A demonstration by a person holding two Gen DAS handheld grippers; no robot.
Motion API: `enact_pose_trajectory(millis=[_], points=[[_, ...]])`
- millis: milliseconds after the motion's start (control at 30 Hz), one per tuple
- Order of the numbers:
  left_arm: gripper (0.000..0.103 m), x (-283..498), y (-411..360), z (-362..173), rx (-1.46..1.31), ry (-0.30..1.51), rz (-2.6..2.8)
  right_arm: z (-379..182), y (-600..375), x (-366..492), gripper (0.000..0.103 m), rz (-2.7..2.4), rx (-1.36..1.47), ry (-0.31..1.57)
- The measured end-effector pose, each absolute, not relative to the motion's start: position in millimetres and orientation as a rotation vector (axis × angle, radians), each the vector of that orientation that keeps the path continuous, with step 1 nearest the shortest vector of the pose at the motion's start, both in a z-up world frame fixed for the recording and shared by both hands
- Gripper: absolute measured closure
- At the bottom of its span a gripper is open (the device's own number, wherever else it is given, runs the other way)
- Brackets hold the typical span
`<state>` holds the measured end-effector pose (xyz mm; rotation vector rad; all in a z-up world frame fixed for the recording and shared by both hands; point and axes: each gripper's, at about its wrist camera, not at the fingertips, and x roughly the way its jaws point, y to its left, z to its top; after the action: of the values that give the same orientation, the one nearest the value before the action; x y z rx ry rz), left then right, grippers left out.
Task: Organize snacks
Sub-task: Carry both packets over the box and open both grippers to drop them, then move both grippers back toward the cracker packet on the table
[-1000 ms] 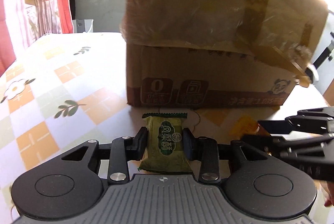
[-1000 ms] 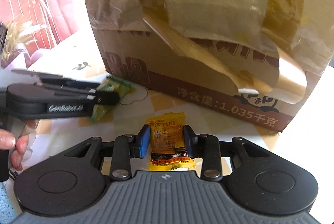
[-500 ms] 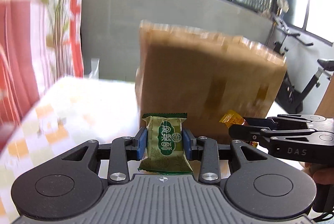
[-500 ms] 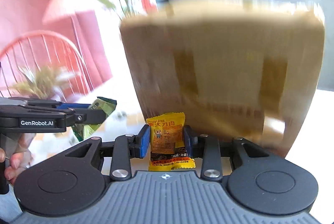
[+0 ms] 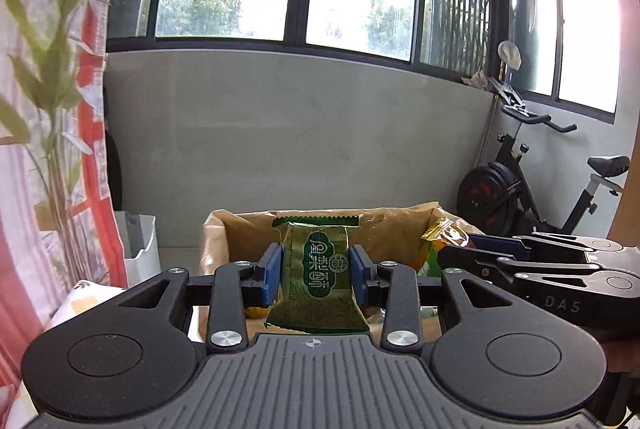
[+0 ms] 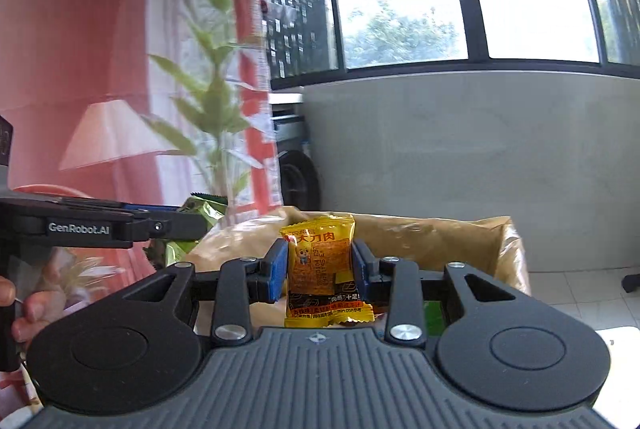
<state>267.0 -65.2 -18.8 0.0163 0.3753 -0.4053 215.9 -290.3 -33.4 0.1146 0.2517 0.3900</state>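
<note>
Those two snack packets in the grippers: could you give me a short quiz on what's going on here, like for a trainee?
1. True or false: the left gripper is shut on a green packet.
2. Which colour is the packet in the right gripper? A red, B yellow, C blue.
3. Fill in: ahead of both grippers stands an open cardboard ____.

Key: 1 true. 2 B. 3 box.
</note>
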Motion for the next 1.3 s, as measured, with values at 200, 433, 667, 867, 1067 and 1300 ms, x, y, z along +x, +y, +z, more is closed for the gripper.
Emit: enact_pose_trajectory(millis=[200,433,667,867,1067,1300], points=[[0.065,311.7,-74.7,-43.1,-0.004,0.453,-0.379,-46.2,-290.9,250.1,0.066,0.357,0.149,0.326],[0.046,311.9,-72.1,-48.7,0.021,0.456,-0.363,-56.6,-294.1,261.5,0.061,0.342,0.182,0.365],[0.046,287.2,-54.8,-37.7,0.027,0.434,-0.372,-48.4,-303.6,232.8,0.061,0.326,0.151,0.333],[0.046,257.6,-49.0,-37.3,0.026,0.441,-0.362,-47.0,-311.7,196.3,0.061,0.321,0.143,0.301],[0.046,223.2,-51.5,-45.1,0.025,0.453,-0.360,-58.0,-314.3,158.8,0.061,0.317,0.110,0.287],[0.046,187.6,-58.5,-70.5,0.015,0.467,-0.378,-84.7,-322.8,126.0,0.061,0.352,0.066,0.274]])
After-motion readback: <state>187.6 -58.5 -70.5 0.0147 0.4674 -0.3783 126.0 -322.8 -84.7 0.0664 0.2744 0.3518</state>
